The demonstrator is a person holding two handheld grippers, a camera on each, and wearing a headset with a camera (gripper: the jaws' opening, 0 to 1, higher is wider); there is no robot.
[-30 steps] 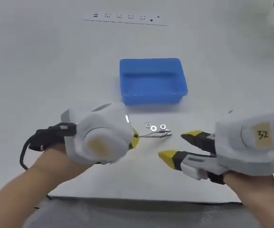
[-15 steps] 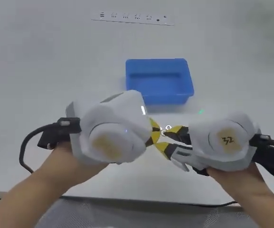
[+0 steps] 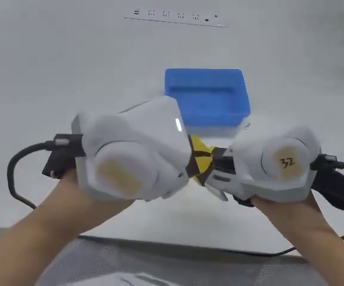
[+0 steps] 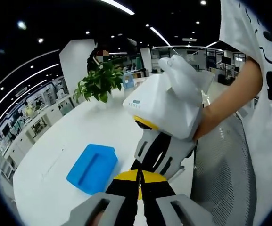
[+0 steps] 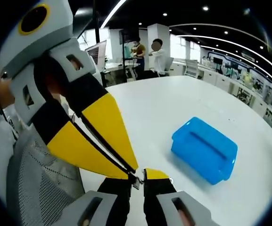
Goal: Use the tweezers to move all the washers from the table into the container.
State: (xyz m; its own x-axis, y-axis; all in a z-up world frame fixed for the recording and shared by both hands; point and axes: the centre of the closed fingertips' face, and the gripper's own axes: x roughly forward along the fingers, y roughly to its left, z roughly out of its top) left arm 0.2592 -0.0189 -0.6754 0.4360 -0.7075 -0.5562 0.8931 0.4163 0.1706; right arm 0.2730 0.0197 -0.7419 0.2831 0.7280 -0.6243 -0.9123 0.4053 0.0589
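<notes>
Centrally, the left claw (image 4: 139, 181) is closed, its yellow tips pressed together on a thin dark strip running between them, judged to be the tweezers (image 5: 135, 180). The right claw (image 5: 139, 178) stands narrow about that strip's free end; whether it pinches cannot be told. The two claws meet tip to tip above the worktop (image 3: 70, 71). This arrangement reads as a hand-over or a re-seating of the tool, so that its points can be aimed before any picking. The washers are hidden beneath the white housings. The blue container (image 3: 219, 113) sits just beyond the claws, open side up and apparently empty, near enough that each carry should be short. The worktop is white, matt and bare apart from a socket strip (image 3: 174, 16) near its far edge. Around it lies an open-plan office: ceiling strip lights, rows of desks, a potted plant (image 4: 100, 82) and people (image 5: 147, 52) standing well off.
</notes>
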